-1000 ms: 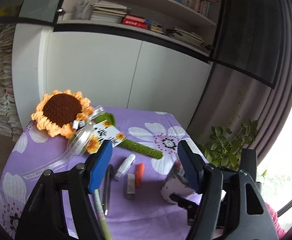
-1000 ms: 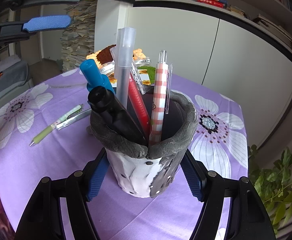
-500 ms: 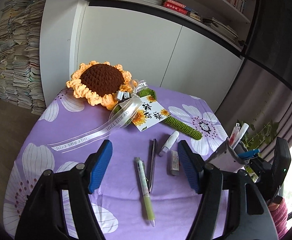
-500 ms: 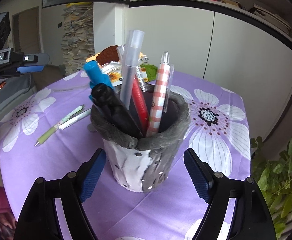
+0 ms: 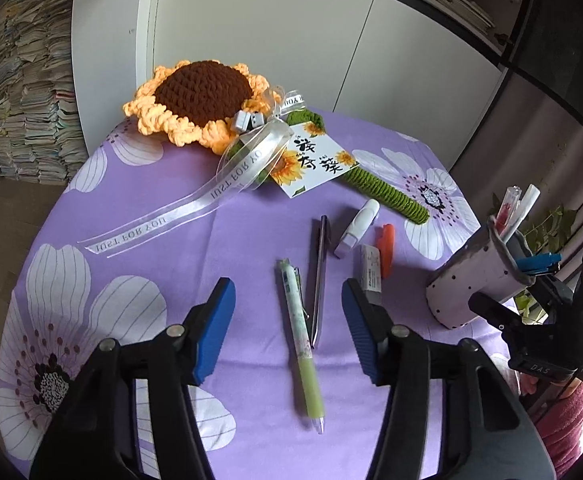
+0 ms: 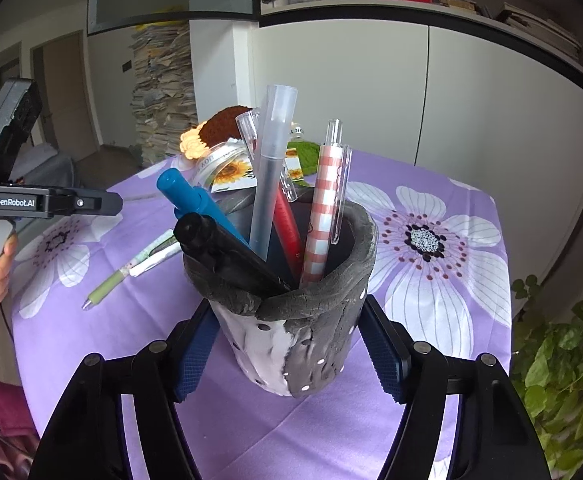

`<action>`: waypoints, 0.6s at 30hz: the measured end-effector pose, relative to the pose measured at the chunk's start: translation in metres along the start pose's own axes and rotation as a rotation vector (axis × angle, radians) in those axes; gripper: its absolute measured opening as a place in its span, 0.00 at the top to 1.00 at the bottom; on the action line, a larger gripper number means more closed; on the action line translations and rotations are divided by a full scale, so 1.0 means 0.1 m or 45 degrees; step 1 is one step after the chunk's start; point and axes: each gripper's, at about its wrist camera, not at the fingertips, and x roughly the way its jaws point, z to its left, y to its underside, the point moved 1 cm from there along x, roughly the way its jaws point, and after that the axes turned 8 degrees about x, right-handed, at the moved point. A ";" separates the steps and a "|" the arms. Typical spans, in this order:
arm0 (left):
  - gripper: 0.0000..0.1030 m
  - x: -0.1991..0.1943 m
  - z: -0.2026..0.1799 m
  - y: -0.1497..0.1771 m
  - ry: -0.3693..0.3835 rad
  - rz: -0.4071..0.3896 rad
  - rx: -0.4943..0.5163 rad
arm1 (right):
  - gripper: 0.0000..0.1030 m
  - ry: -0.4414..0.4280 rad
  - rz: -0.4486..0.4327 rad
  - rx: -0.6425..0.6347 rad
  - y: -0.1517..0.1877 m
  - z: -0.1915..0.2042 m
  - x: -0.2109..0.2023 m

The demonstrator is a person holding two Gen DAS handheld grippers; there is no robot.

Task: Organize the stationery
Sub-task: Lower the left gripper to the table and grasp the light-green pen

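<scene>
Green pen (image 5: pixel 300 340) lies between my left gripper's (image 5: pixel 287 330) closing, still-spread jaws, tip toward 6 o'clock; centre over barrel, avoid grey pen (image 5: pixel 318 276); right gripper (image 6: pixel 287 350) clamps pen cup (image 6: pixel 291 320).

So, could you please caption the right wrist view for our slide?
Right claw shut on the pen holder full of pens, on the purple floral tablecloth.

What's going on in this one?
A person is tidying stationery with two handheld grippers. The right gripper is shut on the pen cup, already holding several pens. The left gripper, jaws just closing, hangs open above the green pen lying on the purple tablecloth, not yet gripping it.
</scene>
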 end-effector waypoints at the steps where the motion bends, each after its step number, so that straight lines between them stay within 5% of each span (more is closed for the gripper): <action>1: 0.49 0.04 -0.01 0.01 -0.009 0.021 0.007 | 0.31 -0.001 0.001 0.002 0.00 0.00 0.00; 10: 0.58 0.40 -0.11 -0.15 -0.149 0.120 0.030 | 0.31 0.002 0.002 0.002 0.00 -0.02 0.00; 14: 0.81 0.62 -0.14 -0.17 -0.178 0.223 0.047 | 0.31 0.001 0.003 0.004 -0.01 -0.02 0.00; 18: 0.83 0.71 -0.16 -0.17 -0.202 0.265 0.047 | 0.31 0.001 0.002 0.006 -0.01 -0.02 0.00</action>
